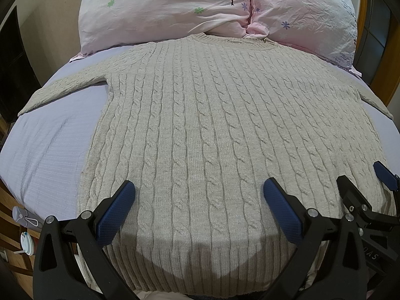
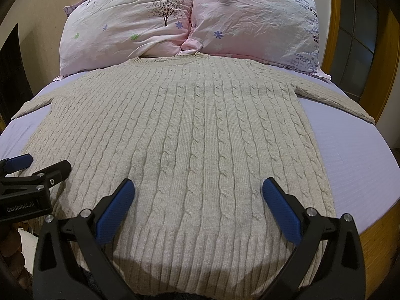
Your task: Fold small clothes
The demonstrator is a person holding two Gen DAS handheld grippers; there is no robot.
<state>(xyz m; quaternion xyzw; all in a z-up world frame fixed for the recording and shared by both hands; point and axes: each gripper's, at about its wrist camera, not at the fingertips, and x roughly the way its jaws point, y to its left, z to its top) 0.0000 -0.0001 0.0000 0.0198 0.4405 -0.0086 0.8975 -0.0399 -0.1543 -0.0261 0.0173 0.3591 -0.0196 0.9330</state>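
Note:
A beige cable-knit sweater (image 1: 200, 125) lies flat on the bed, collar toward the pillows, hem toward me, both sleeves spread out to the sides. It also fills the right wrist view (image 2: 190, 137). My left gripper (image 1: 199, 190) is open and empty, hovering over the hem's left half. My right gripper (image 2: 198, 188) is open and empty over the hem's right half. The right gripper shows at the right edge of the left wrist view (image 1: 362, 177). The left gripper shows at the left edge of the right wrist view (image 2: 40, 163).
The bed has a lilac sheet (image 1: 50, 145). Two pink flowered pillows (image 1: 165, 7) (image 2: 255, 22) lie past the collar. A wooden bed frame (image 2: 375, 237) runs along the right. Small bottles (image 1: 25, 220) stand on a wooden surface at lower left.

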